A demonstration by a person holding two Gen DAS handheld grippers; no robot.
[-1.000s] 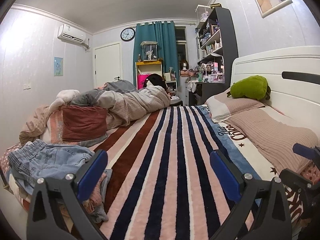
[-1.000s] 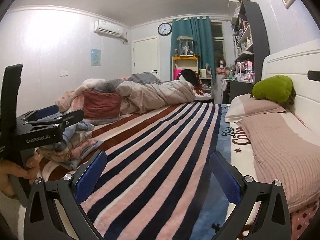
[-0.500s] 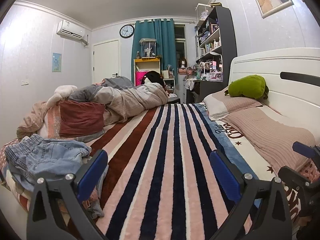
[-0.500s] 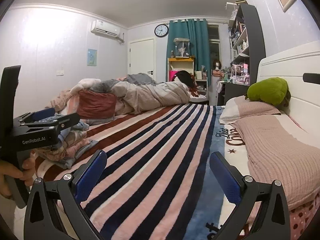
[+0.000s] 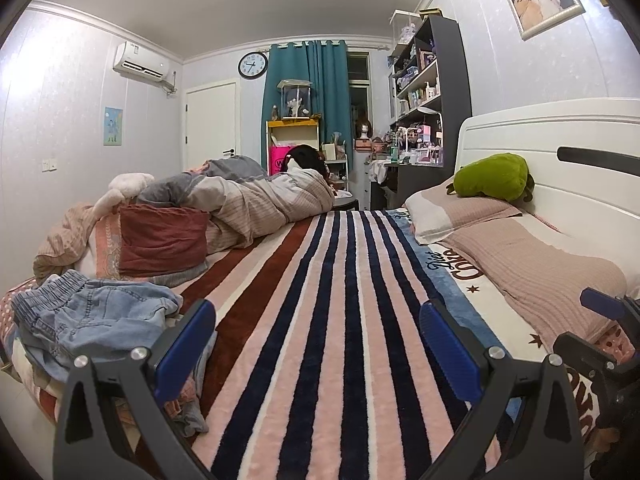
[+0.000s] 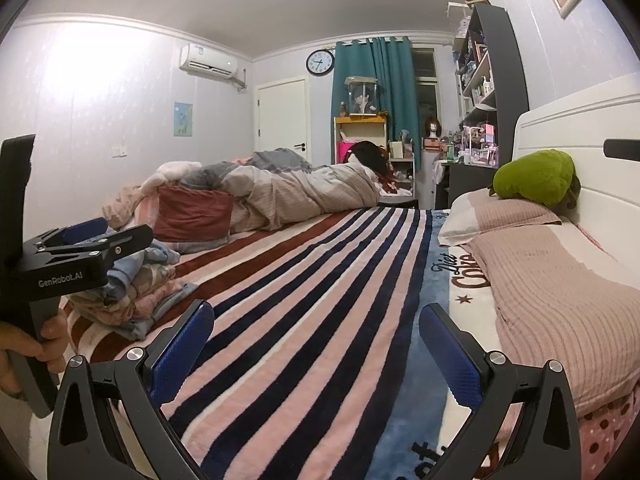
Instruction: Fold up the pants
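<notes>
Light blue denim pants point(image 5: 92, 316) lie crumpled on top of a pile of clothes point(image 6: 132, 292) at the near left edge of the striped bed. My left gripper point(image 5: 316, 344) is open and empty, low over the striped blanket, just right of the pants. It also shows in the right wrist view point(image 6: 80, 240), held by a hand beside the pile. My right gripper point(image 6: 316, 344) is open and empty over the blanket, further right, apart from the clothes. Its tip shows at the right edge of the left wrist view point(image 5: 600, 320).
The striped blanket point(image 5: 344, 300) covers the middle of the bed. A heaped duvet point(image 5: 256, 204) and a red cushion point(image 5: 160, 240) lie at the far left. Pillows point(image 5: 532, 264), a green plush point(image 5: 492, 178) and the white headboard point(image 5: 580, 152) line the right side.
Both grippers have shifted a little, so the view has swung slightly left and lower toward the bed. The jaws stay open. The clothes have not moved.
</notes>
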